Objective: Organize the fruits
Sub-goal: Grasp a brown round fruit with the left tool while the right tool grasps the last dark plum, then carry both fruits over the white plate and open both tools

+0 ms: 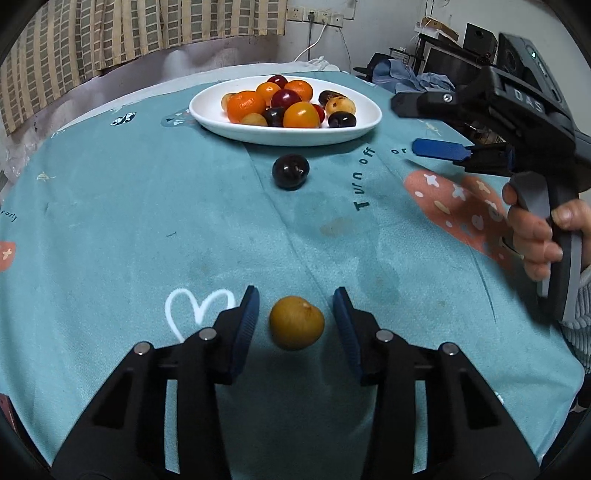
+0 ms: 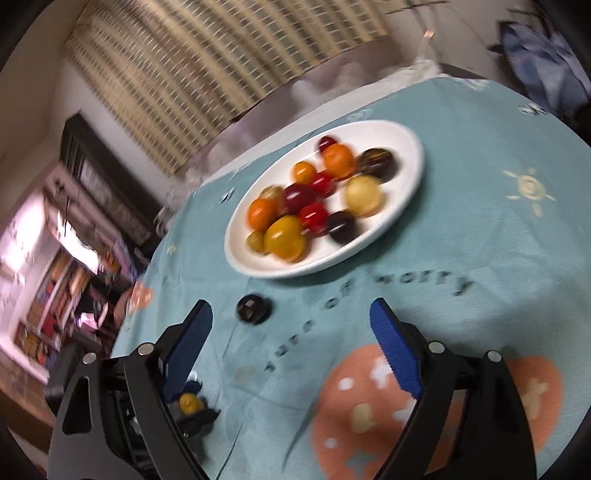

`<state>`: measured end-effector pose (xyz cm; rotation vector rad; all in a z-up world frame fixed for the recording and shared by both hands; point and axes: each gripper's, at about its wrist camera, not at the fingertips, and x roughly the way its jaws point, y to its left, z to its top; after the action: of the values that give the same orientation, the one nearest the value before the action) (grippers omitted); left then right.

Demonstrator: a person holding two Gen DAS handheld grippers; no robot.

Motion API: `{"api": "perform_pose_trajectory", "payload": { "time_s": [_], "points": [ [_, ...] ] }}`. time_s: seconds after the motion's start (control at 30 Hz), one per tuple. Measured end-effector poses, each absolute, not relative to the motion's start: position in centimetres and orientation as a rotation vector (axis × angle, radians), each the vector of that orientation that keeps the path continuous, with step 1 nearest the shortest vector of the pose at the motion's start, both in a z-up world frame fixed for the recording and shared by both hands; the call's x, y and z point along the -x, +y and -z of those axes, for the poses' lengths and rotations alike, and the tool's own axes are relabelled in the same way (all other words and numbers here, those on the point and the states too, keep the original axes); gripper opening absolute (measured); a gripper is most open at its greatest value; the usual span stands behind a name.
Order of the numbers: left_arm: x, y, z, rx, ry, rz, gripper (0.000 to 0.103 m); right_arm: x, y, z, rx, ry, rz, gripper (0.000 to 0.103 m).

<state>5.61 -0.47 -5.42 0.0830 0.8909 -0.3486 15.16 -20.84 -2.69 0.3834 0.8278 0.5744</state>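
Note:
A white oval plate (image 1: 207, 112) at the far side of the teal tablecloth holds several orange, red, dark and yellow fruits. A dark plum (image 1: 290, 171) lies on the cloth just in front of it. A yellow-brown fruit (image 1: 296, 322) lies between the fingers of my left gripper (image 1: 295, 314), which is open and not touching it. My right gripper (image 1: 410, 127) is open and empty, held above the cloth at the right. In the blurred right wrist view, the right gripper (image 2: 291, 321) points at the plate (image 2: 406, 147), the plum (image 2: 253, 308) and the yellow fruit (image 2: 190, 403).
The teal tablecloth (image 1: 147, 221) has a crease down the middle and printed words. A striped curtain (image 1: 110, 33) hangs behind the table. Clothes and black equipment (image 1: 443, 70) stand at the far right. Shelves (image 2: 55, 288) show beyond the table's left edge.

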Motion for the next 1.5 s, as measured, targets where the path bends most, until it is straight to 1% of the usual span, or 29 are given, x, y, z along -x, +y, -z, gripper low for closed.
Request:
{"api": "perform_pose_trajectory", "payload": {
  "time_s": [0.07, 0.1, 0.2, 0.23, 0.43, 0.47, 0.5, 0.53, 0.57, 0.6, 0.8, 0.87, 0.9, 1.03, 1.33, 1.5],
  "points": [
    [-5.6, -0.4, 5.4, -0.078, 0.891, 0.351, 0.043, -15.1, -18.8, 2.5, -0.311, 0.827, -0.589, 0.086],
    [-5.6, -0.4, 5.4, -0.077, 0.890, 0.351, 0.043, -15.2, -18.0, 2.4, -0.276, 0.828, -0.591, 0.081],
    [-5.6, -0.4, 5.4, -0.077, 0.890, 0.351, 0.043, -15.9, -15.0, 2.4, -0.140, 0.840, -0.559, 0.075],
    [-5.6, -0.4, 5.4, -0.077, 0.890, 0.351, 0.043, -16.3, -14.3, 2.6, -0.106, 0.849, -0.547, 0.072],
    [-5.6, -0.4, 5.4, -0.086, 0.889, 0.351, 0.043, -18.0, -10.9, 4.3, 0.032, 0.875, -0.512, 0.061],
    [-5.6, -0.4, 5.5, -0.088, 0.888, 0.351, 0.043, -18.3, -10.6, 4.7, 0.033, 0.883, -0.516, 0.058],
    [-5.7, -0.4, 5.5, -0.090, 0.888, 0.351, 0.043, -18.3, -10.4, 5.2, 0.038, 0.892, -0.518, 0.046],
    [-5.7, -0.5, 5.5, -0.091, 0.887, 0.351, 0.043, -18.3, -10.2, 5.6, 0.050, 0.898, -0.517, 0.041],
    [-5.6, -0.5, 5.5, -0.092, 0.887, 0.351, 0.043, -18.2, -10.1, 5.6, 0.062, 0.888, -0.517, 0.039],
    [-5.7, -0.5, 5.5, -0.092, 0.887, 0.352, 0.043, -17.9, -10.1, 5.4, 0.061, 0.882, -0.528, 0.032],
    [-5.9, -0.4, 5.5, -0.083, 0.885, 0.359, 0.043, -14.7, -13.3, 2.7, 0.001, 0.789, -0.561, 0.032],
    [-5.7, -0.5, 5.4, -0.085, 0.880, 0.360, 0.037, -13.3, -14.8, 2.2, -0.025, 0.768, -0.569, 0.032],
    [-5.6, -0.6, 5.4, -0.081, 0.876, 0.377, 0.027, -12.6, -15.8, 2.4, -0.044, 0.771, -0.566, 0.032],
    [-5.2, -1.1, 5.1, -0.099, 0.853, 0.393, 0.027, -11.6, -17.6, 3.6, -0.081, 0.828, -0.562, 0.032],
    [-4.8, -0.4, 3.5, -0.070, 0.768, 0.335, 0.027, -11.7, -18.2, 2.6, -0.132, 0.795, -0.568, 0.032],
    [-6.0, -0.8, 2.2, -0.094, 0.740, 0.306, 0.027, -11.7, -18.8, 2.0, -0.156, 0.773, -0.563, 0.032]
  ]
}}
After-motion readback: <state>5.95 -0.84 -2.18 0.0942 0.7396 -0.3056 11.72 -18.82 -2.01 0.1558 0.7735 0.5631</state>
